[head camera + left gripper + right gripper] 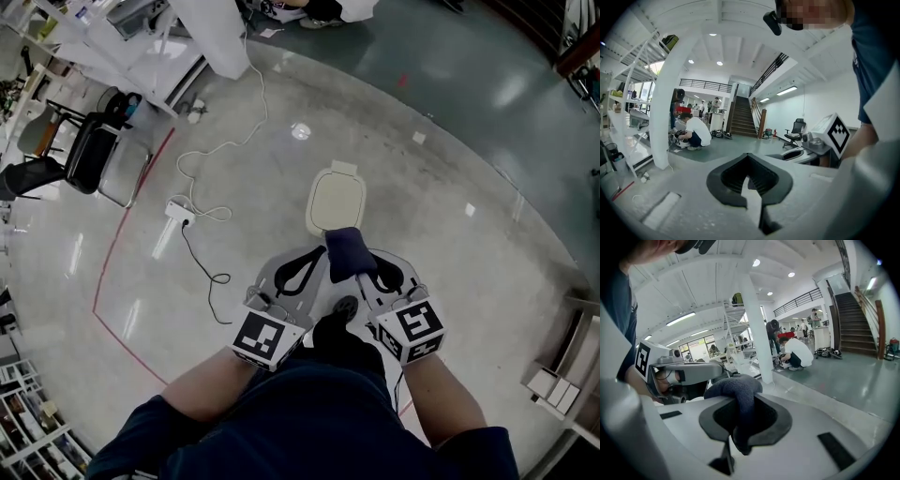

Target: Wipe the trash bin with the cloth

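A white trash bin (pixel 336 202) with a closed lid stands on the concrete floor just ahead of both grippers. My right gripper (pixel 366 255) is shut on a dark blue cloth (pixel 349 251), which bunches over its tips close to the bin's near edge. In the right gripper view the cloth (pixel 734 389) hangs down between the black pads of that gripper (pixel 743 405). My left gripper (pixel 315 253) sits beside it, shut with nothing in it (pixel 749 161). Neither gripper view shows the bin.
A white power strip (pixel 180 211) with trailing cables lies on the floor to the left. Black chairs (pixel 89 150) and a red floor line (pixel 122 244) are further left. A white column (pixel 211 37) rises at the back. A person crouches (pixel 693 133) far off.
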